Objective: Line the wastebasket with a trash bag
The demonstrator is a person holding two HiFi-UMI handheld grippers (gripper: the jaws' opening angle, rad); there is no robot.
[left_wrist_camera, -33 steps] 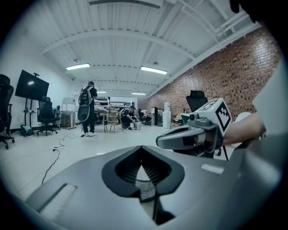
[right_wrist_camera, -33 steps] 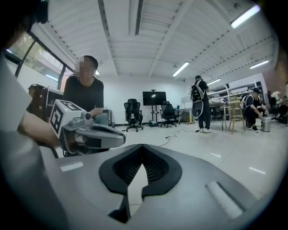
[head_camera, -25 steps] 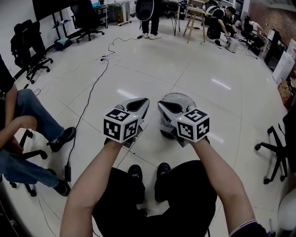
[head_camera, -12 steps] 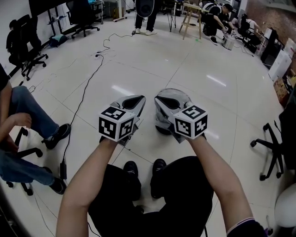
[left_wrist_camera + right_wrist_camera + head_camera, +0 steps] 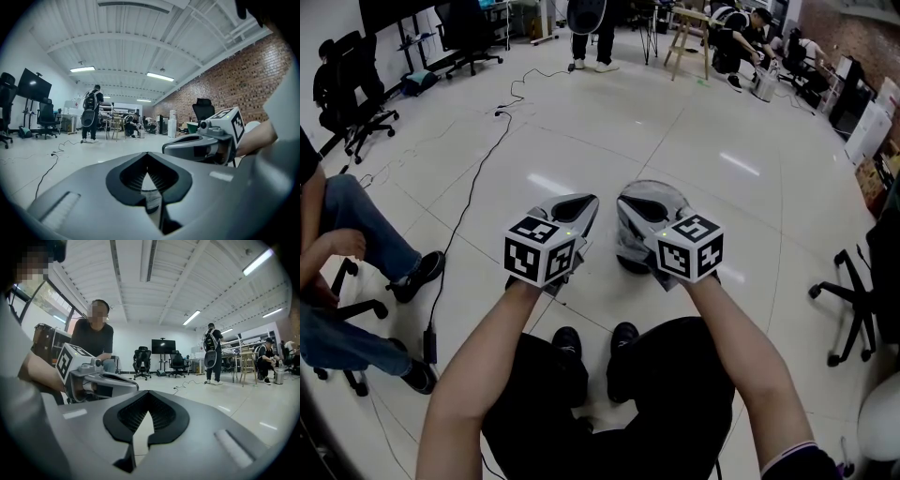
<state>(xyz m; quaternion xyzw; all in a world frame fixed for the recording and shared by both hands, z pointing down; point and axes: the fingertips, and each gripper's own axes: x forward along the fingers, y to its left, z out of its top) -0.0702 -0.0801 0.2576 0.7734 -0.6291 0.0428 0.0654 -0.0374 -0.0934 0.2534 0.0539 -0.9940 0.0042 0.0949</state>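
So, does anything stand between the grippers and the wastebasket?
Nothing visible does. The wastebasket stands on the floor just beyond the right gripper, which partly covers it in the head view. The left gripper is alongside. Both are shut and empty.

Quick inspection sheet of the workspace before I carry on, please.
Surface: glossy pale tiled floor.
Job's things: round grey rim partly hidden under right gripper, possibly the wastebasket; trash bag: nothing seen.
Clutter: nothing seen.
Grippers: left gripper and right gripper side by side, fingers shut, empty.
Cables: black cable across floor at left.
Surroundings: office chairs, seated person at left, people far off.
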